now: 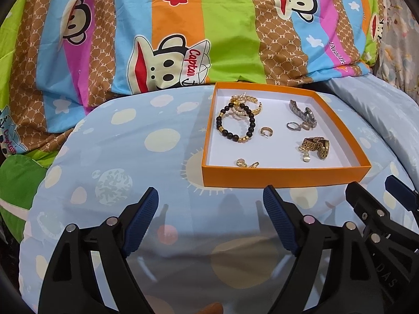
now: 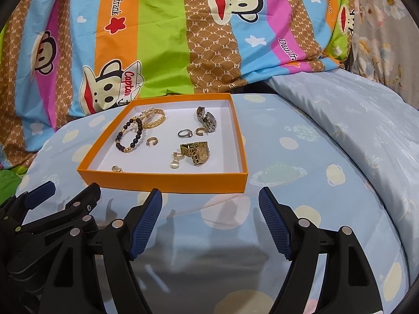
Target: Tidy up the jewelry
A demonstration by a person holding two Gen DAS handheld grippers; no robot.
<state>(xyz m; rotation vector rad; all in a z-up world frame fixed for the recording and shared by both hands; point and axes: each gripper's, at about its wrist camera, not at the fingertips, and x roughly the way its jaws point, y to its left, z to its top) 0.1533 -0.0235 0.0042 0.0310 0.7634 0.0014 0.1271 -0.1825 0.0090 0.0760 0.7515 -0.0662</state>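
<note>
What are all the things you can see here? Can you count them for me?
Shallow orange cardboard box: 1, orange outside, white inside, on the blue bedding.
Black-and-gold beaded bracelet: 1, far left part of box.
Gold chain bracelet: 1, back left corner, touching the beads.
Gold metal watch: 1, right of middle.
Silver metal watch: 1, back right.
Silver ring: 1, beside the silver watch.
Small gold hoop earring: 1, middle.
Light blue planet-print bedding: 1, underneath.
Striped cartoon-monkey quilt: 1, multicoloured, behind.
Left hand-held gripper: 1, black with blue pads, open.
Right hand-held gripper: 1, same, open.
</note>
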